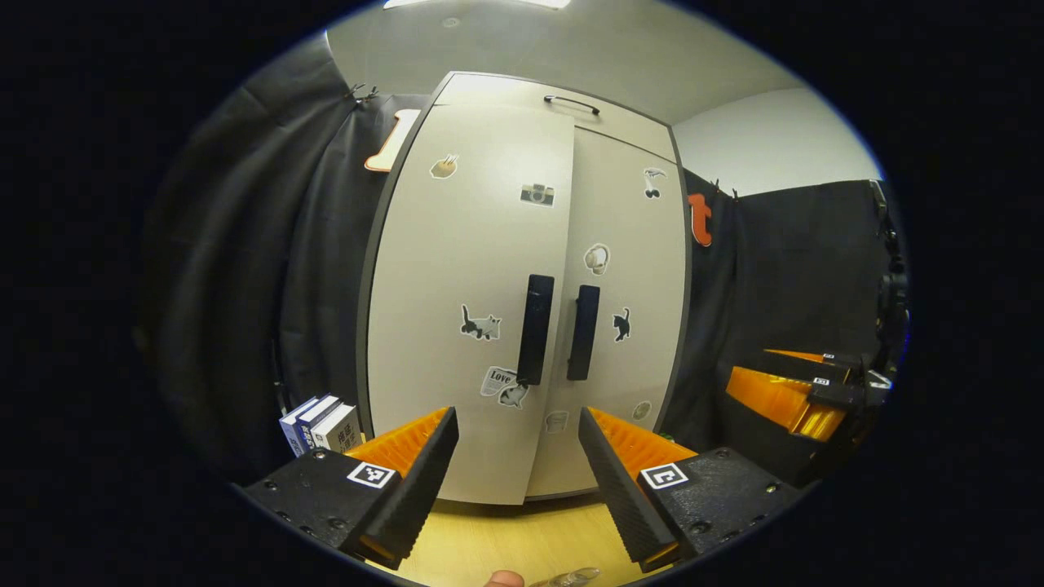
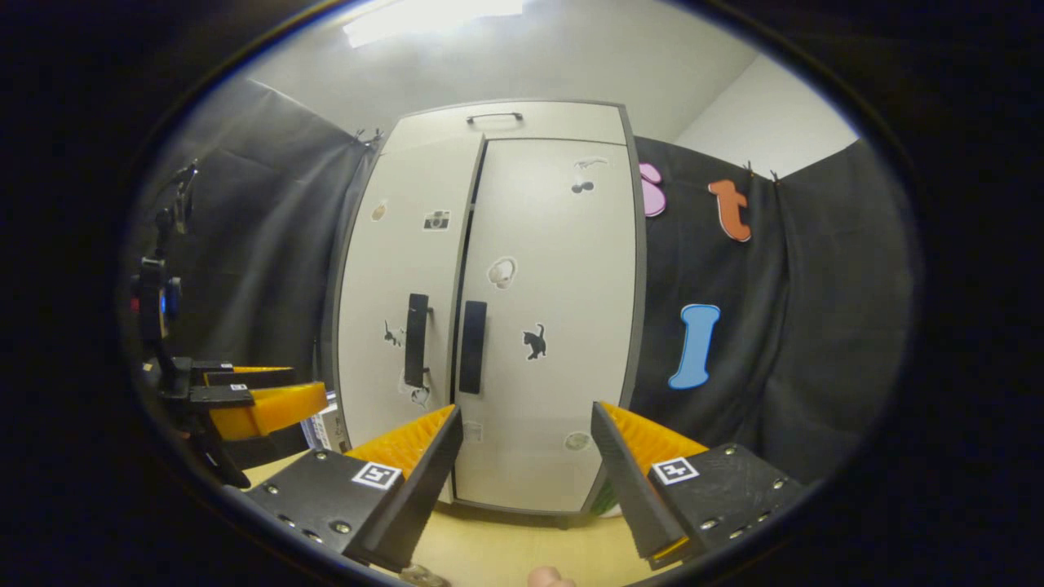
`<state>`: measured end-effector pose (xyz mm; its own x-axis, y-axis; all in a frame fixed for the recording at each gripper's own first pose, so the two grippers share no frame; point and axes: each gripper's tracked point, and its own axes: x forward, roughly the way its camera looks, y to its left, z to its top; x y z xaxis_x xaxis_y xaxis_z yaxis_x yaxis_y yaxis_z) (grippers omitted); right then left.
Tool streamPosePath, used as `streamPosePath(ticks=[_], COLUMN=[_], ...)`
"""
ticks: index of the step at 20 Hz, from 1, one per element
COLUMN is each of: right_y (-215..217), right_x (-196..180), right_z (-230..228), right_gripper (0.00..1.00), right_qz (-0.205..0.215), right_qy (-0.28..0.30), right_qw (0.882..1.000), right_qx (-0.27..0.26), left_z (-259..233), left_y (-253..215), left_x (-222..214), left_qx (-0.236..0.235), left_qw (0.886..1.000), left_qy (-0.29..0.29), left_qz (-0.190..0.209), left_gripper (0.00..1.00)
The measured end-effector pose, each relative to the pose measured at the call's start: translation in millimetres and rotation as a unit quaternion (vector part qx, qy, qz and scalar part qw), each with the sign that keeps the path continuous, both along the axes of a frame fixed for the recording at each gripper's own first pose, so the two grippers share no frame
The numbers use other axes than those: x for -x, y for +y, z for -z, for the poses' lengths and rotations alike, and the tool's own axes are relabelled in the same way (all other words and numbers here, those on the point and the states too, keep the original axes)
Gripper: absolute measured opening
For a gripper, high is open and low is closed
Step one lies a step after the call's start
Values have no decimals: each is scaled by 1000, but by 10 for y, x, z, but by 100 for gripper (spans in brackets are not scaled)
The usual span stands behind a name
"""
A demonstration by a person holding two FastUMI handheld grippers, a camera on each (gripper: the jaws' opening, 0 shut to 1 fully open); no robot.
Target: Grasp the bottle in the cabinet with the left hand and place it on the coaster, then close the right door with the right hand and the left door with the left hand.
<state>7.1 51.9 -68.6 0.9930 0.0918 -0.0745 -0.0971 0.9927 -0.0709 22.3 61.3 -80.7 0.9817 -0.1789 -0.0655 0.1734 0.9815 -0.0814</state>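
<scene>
Left gripper (image 1: 518,481): fingers spread wide with nothing between them; held level, facing the cabinet front, low before the gap between the two handles; it shows too in the right gripper view (image 2: 269,408), off to the left of the cabinet
Right gripper (image 2: 526,481): fingers parted, holding nothing; level, aimed at the lower part of the right door; seen also in the left gripper view (image 1: 795,399), to the right of the cabinet and apart from it
Tall pale grey two-door cabinet (image 1: 489,90): stands upright on the light wooden tabletop (image 1: 506,538)
Left door (image 1: 465,310): stands slightly proud of the right one at its inner edge; black bar handle (image 1: 536,328); small stickers on its face
Right door (image 2: 555,326): lies flush; black bar handle (image 2: 472,346)
Clear bottle (image 1: 571,577): just a sliver at the bottom edge, on the tabletop in front of the cabinet; whether a coaster lies under it cannot be told
Stack of books (image 1: 320,424): upright, just left of the cabinet's foot
</scene>
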Motion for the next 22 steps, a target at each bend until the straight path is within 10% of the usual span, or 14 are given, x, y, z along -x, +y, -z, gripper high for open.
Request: streamPosePath(ticks=[22], right_y=[-472], right_x=[-102], right_z=[-879], right_gripper=[96], right_qz=[30], right_qy=[-108], right_qw=[993], right_qx=[-47], left_z=[-1191], left_y=[-629], left_x=[205], left_qx=[-47], left_qw=[995], left_qy=[-81], left_qz=[-30], left_gripper=[94])
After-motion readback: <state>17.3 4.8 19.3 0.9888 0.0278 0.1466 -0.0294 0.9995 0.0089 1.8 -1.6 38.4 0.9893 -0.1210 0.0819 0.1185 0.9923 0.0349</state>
